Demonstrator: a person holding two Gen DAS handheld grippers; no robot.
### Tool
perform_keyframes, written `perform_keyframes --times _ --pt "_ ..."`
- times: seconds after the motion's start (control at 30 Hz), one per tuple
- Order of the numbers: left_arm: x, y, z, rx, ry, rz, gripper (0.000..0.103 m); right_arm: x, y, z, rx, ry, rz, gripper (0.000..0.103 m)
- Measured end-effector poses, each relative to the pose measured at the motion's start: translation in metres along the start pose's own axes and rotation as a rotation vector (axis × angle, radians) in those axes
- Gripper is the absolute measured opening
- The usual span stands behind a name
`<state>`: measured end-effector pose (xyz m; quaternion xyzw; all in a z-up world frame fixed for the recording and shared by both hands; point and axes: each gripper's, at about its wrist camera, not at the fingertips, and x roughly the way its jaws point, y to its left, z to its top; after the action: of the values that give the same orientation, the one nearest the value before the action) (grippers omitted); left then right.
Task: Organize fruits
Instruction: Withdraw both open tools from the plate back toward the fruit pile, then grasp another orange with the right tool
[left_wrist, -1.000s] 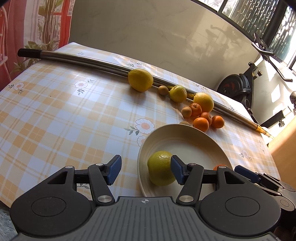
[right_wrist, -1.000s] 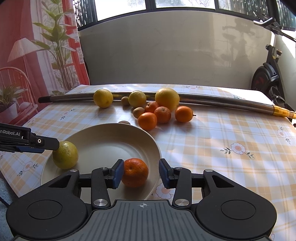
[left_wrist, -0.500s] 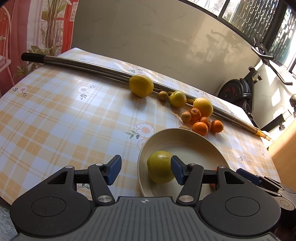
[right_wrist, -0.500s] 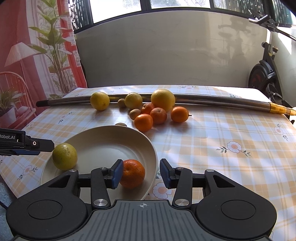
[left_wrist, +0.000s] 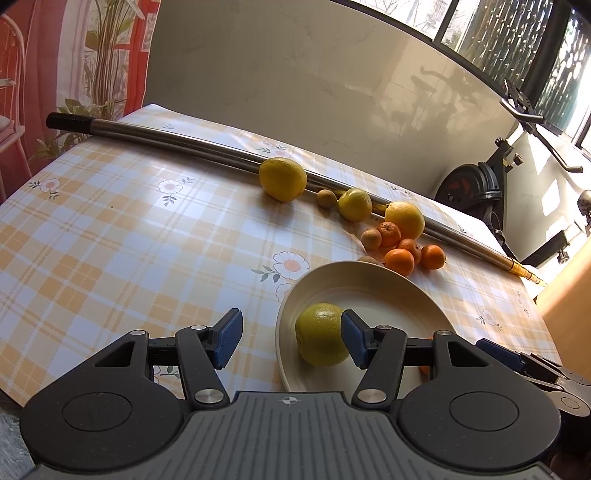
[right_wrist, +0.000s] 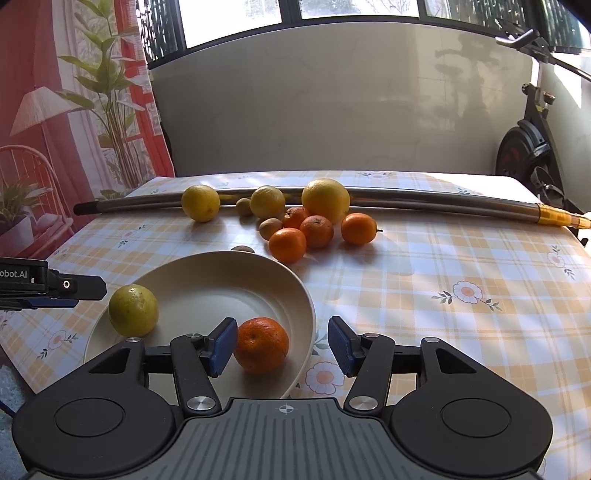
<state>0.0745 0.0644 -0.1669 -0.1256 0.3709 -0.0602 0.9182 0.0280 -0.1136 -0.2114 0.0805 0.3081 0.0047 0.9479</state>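
Checked tablecloth (right_wrist: 443, 258), steel pole (right_wrist: 406, 201) at the back. On my left, left gripper (left_wrist: 291, 339) is spread wide, green lemon (left_wrist: 320, 334) free in the plate (right_wrist: 221, 280). Only my right view shows the orange (right_wrist: 262, 345) whole, between the right gripper (right_wrist: 282, 345)'s spread pads. Both grippers have backed off since a second ago.

One plate (right_wrist: 207, 266) — five oranges (right_wrist: 261, 345), four yellow citrus (right_wrist: 133, 310), four small brown fruits (right_wrist: 270, 228), one metal pole (right_wrist: 424, 202).
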Motion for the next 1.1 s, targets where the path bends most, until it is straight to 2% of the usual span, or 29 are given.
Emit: perform_keyframes --times 0.6,0.83,1.1 --pt "-0.003 0.007 0.007 -0.013 -0.02 -0.001 0.064 -0.002 -0.008 0.002 0.03 -0.018 -0.01 0.051" --pt "-0.009 0.02 0.043 -0.017 -0.072 0.024 0.064 -0.002 -0.018 0.011 0.012 -0.042 -0.034 0.051" --pt "-0.012 0.026 0.08 -0.004 -0.122 0.059 0.064 0.008 -0.042 0.037 0.016 -0.078 -0.066 0.051"
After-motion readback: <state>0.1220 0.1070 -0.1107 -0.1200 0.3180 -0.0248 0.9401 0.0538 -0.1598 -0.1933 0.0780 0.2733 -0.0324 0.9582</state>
